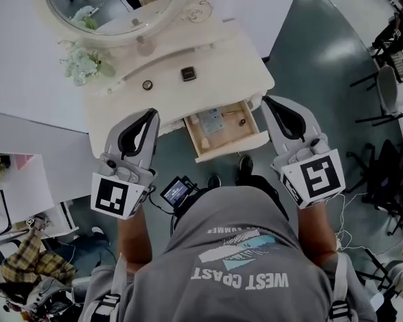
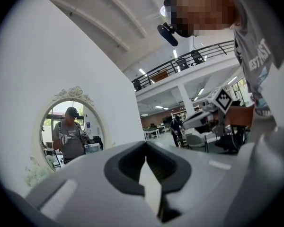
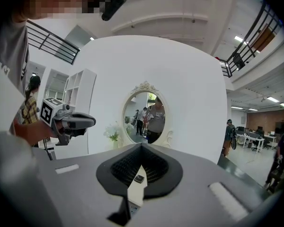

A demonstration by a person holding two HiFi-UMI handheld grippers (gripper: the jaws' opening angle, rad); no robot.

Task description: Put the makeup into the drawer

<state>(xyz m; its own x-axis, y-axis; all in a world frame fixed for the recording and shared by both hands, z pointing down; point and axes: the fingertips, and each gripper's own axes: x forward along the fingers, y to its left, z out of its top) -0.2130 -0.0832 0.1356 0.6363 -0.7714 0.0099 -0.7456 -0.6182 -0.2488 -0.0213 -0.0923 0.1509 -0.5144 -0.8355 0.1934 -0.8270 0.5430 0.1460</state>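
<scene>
Grey sweatshirt fills the bottom of the head view as a person holds two grippers level before a cream dressing table. The makeup is split between two places. A dark square compact and a small round compact lie apart on the tabletop. In the open drawer below it are a pale flat packet and a small brown item; what else lies there is too small to tell. The drawer juts out between the two tools. The left gripper has its jaws closed tip to tip on nothing, and the right gripper likewise has its tips together and empty. Neither touches the table or the drawer. Behind the compacts stand pale flowers and an oval mirror in a scrolled frame. White panels back the table, and a grey-green floor with dark chairs spreads to the right.
</scene>
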